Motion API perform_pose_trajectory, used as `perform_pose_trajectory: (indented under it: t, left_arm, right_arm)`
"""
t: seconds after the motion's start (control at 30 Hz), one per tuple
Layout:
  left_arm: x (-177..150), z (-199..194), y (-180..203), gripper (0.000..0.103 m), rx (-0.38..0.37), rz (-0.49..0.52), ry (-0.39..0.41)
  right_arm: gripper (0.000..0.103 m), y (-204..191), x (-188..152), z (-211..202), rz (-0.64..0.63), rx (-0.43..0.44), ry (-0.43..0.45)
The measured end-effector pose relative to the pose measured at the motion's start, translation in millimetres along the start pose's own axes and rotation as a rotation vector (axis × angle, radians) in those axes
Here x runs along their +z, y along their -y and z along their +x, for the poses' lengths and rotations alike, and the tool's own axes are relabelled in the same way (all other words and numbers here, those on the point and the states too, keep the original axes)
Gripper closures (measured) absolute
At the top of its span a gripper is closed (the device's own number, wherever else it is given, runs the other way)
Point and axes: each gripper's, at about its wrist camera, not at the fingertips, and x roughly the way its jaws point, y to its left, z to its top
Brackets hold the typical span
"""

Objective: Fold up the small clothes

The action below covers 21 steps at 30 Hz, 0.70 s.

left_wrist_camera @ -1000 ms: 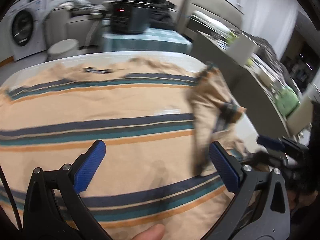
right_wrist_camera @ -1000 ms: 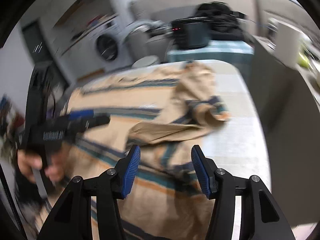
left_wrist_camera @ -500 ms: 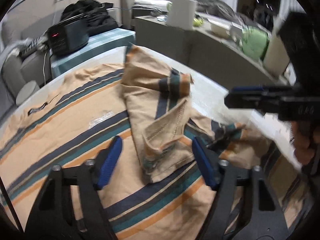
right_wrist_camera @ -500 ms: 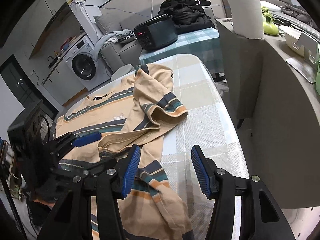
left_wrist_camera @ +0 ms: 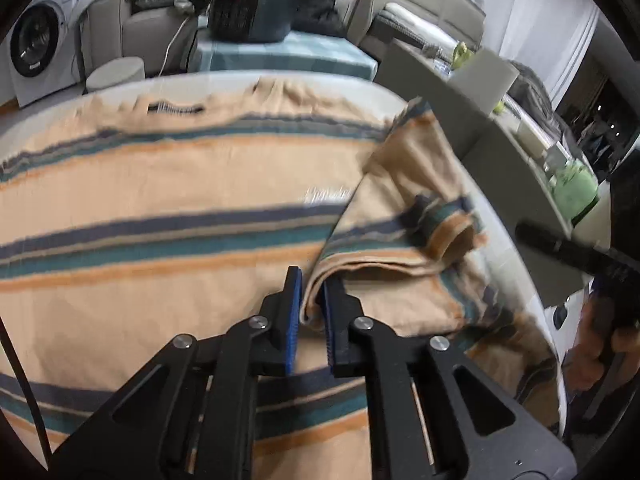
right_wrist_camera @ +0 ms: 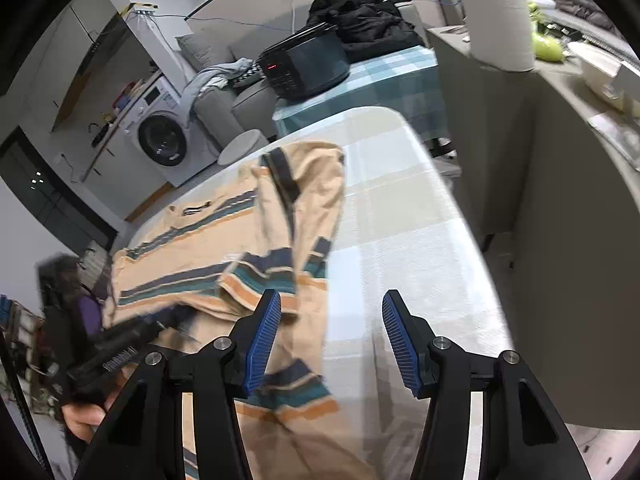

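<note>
A tan shirt with navy, teal and orange stripes [left_wrist_camera: 160, 208] lies spread on the table, its right side and sleeve [left_wrist_camera: 404, 220] folded over onto the body. My left gripper [left_wrist_camera: 310, 280] has its jaws closing on the near end of that folded edge, and the blue pads press the cloth between them. From the right wrist view the shirt [right_wrist_camera: 280, 216] covers the left half of the table. My right gripper [right_wrist_camera: 328, 308] hovers open over the shirt's right edge and the bare tablecloth, gripping nothing. The left gripper [right_wrist_camera: 132, 340] shows blurred at the lower left there.
The table has a pale checked cloth [right_wrist_camera: 400, 208], bare on the right. A grey counter [right_wrist_camera: 560, 160] with a paper roll [right_wrist_camera: 496, 20] stands close along the right. Behind are a black appliance [right_wrist_camera: 308, 64], a round stool [right_wrist_camera: 244, 146] and a washing machine [right_wrist_camera: 160, 140].
My left gripper went from wide open over the shirt to shut on the folded edge. The right gripper shifted sideways and rolled, still half open.
</note>
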Motion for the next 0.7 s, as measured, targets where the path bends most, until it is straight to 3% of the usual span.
perform_pose_trajectory:
  t: [0.23, 0.3, 0.37, 0.57, 0.7]
  left_arm:
    - [-11.2, -0.8, 12.7, 0.095, -0.02, 0.069, 0.014]
    - [-13.2, -1.5, 12.1, 0.095, -0.02, 0.087, 0.017]
    - [-15.7, -3.0, 11.1, 0.095, -0.03, 0.096, 0.02]
    - [-15.6, -3.3, 5.6, 0.095, -0.088, 0.068, 0.01]
    - [-15.6, -3.9, 2.0, 0.095, -0.087, 0.05, 0.003]
  right_arm:
    - [0.05, -6.2, 17.4, 31.9, 0.076, 0.159, -0.073]
    - [0.08, -8.8, 24.9, 42.8, 0.098, 0.145, -0.089]
    - [0.099, -14.9, 29.3, 47.9, 0.073, 0.105, -0.097]
    - [0.1, -50.8, 66.4, 38.0, 0.069, 0.187, -0.044]
    - [0.1, -97.2, 101.4, 59.2, 0.038, 0.241, -0.041]
